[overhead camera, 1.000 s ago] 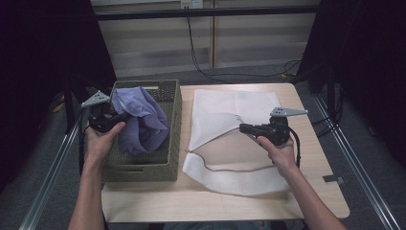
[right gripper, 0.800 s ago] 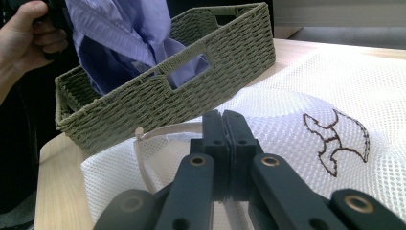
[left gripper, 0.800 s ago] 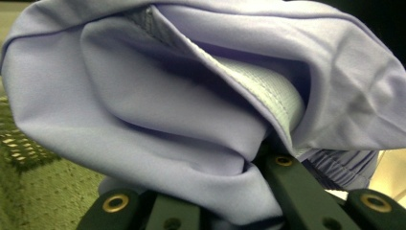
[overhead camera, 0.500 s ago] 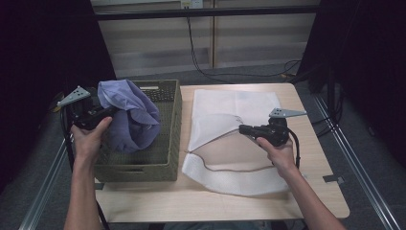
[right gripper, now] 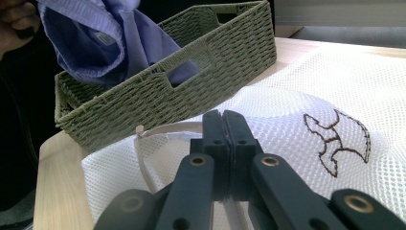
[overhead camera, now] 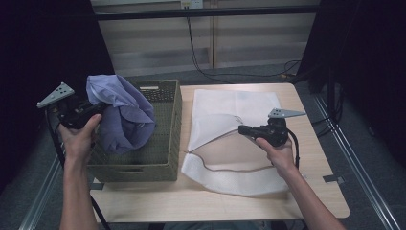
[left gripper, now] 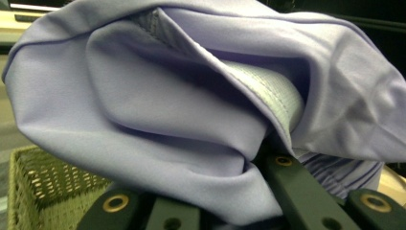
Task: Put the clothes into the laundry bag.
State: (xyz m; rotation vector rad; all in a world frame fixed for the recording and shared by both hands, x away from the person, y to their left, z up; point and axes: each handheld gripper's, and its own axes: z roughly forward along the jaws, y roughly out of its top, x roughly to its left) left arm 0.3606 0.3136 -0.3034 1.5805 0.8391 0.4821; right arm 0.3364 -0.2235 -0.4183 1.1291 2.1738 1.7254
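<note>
Wooden table [overhead camera: 316, 191] under a dim room, dark curtains at both sides, cables along the back wall.

High view. Left gripper [overhead camera: 95, 109], held up at the table's left edge, jaws clenched on a lilac garment [overhead camera: 125, 117]. The garment hangs bunched from the jaws, its lower part inside a green woven basket [overhead camera: 163, 165] at the table's left. Right gripper [overhead camera: 243, 129] held low over a white mesh bag [overhead camera: 230, 112], which lies flat on the table just beside the basket; jaws closed, pointing toward the basket. Mesh lifted into a fold at the jaw tips.

Left gripper view. Lilac garment [left gripper: 191, 105] across nearly the whole frame, folds and a ribbed hem pinched between the two black jaws at the bottom. Basket [left gripper: 43, 191] corner at lower left, below the cloth.

Right gripper view. Jaws pressed together, flat face to face, upon the white mesh bag [right gripper: 297, 158]; whether a layer of mesh is caught between them cannot be told. Brown stitched emblem [right gripper: 337, 136] on the mesh to the right of the jaws. Basket [right gripper: 201, 81] beyond, lilac garment [right gripper: 110, 45] hanging into it from a hand [right gripper: 16, 17] at upper left.
</note>
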